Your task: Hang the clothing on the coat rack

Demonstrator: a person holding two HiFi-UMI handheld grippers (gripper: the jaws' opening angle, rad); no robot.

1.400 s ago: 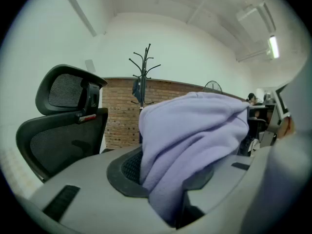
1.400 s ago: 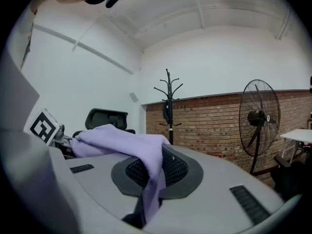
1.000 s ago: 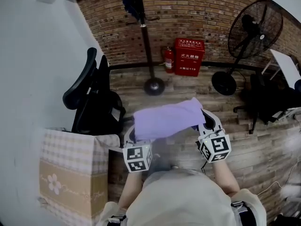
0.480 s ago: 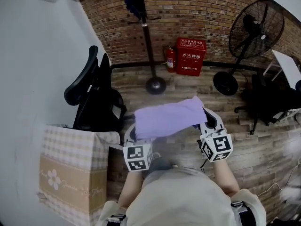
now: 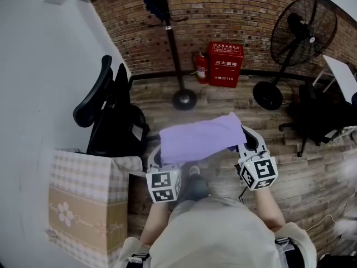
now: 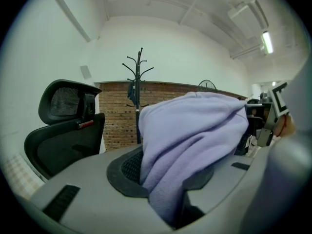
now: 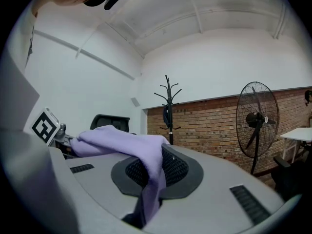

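Clamping opposite edges of a lilac garment, seemingly fleece, the left gripper and right gripper hold it spread.

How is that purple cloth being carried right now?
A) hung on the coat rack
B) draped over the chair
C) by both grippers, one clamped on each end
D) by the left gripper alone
C: the cloth spans from the left gripper to the right gripper, and each gripper view shows it clamped.

Left gripper, right gripper side by side, both clamping garment
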